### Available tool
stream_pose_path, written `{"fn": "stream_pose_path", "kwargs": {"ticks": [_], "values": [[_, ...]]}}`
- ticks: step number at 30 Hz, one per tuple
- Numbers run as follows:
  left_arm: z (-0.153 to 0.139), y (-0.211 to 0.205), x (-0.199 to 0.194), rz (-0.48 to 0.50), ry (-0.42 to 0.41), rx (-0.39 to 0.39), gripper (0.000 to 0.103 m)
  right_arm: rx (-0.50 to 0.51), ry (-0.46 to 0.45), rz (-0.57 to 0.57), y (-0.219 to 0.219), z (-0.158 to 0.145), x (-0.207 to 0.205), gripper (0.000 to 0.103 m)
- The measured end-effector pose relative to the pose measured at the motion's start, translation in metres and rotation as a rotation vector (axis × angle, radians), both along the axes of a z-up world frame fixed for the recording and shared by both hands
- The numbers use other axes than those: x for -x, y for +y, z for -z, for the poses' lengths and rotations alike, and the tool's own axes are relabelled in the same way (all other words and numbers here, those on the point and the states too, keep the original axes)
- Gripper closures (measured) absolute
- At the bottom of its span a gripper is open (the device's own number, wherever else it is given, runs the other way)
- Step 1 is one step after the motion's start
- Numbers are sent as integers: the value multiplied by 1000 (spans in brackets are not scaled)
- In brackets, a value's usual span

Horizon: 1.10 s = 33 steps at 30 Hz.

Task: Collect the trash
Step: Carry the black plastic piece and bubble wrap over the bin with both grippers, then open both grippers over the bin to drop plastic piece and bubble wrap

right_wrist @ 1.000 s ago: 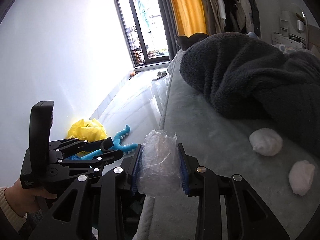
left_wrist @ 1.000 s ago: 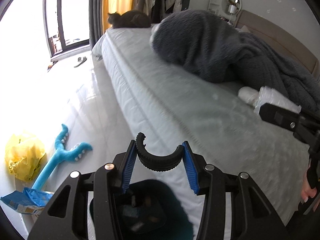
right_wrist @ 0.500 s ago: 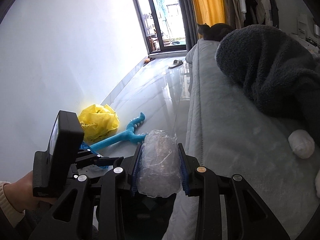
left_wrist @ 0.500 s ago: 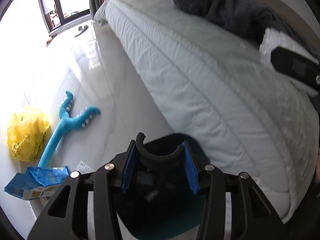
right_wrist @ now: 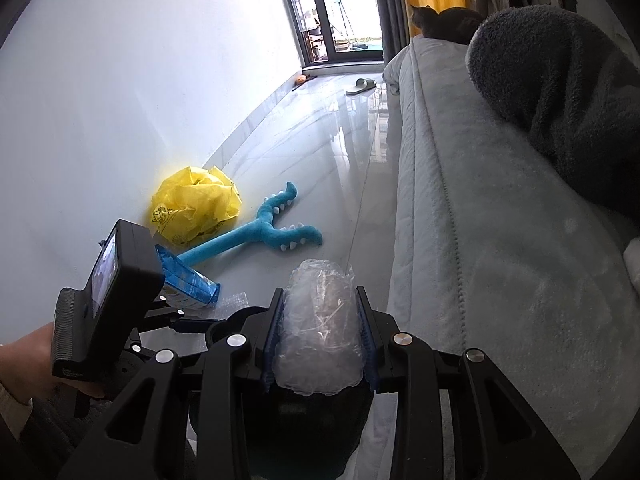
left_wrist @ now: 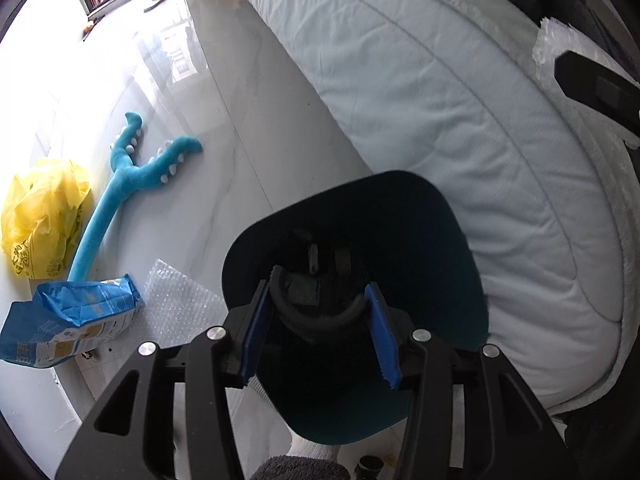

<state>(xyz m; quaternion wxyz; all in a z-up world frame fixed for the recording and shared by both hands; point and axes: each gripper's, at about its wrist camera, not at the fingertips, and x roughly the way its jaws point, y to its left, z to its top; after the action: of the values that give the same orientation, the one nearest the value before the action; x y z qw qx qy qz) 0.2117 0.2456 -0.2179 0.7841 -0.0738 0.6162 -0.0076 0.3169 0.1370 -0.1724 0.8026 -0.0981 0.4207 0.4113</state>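
bright daylight from the window (right_wrist: 340, 8) glares off the floor (left_wrist: 192, 92); fisheye edges bend.

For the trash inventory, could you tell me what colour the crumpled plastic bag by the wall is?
Yellow bag with dark print, clearest in the right wrist view.

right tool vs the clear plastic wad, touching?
Touching. The right wrist view shows the right tool with both blue pads pressed against the sides of the clear plastic wad, no gap on either side.
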Motion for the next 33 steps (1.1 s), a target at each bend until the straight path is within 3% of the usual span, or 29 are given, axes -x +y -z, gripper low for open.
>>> {"fn": "stream_pose_path", "kwargs": {"ticks": [3, 7, 15, 25, 33], "values": [[1, 4, 3, -6, 5, 11, 35, 22, 19, -19, 8, 9, 3, 69], [-6, 10, 8, -12, -29, 8, 28, 67, 44, -40, 19, 24, 9, 69], [-21, 27, 13, -52, -110, 0, 23, 116, 123, -53, 35, 52, 10, 69], [-57, 49, 23, -121, -313, 8, 16, 189, 203, -81, 55, 85, 14, 69], [-83, 48, 32, -125, -497, -84, 17, 252, 245, -106, 69, 109, 19, 69]]}}
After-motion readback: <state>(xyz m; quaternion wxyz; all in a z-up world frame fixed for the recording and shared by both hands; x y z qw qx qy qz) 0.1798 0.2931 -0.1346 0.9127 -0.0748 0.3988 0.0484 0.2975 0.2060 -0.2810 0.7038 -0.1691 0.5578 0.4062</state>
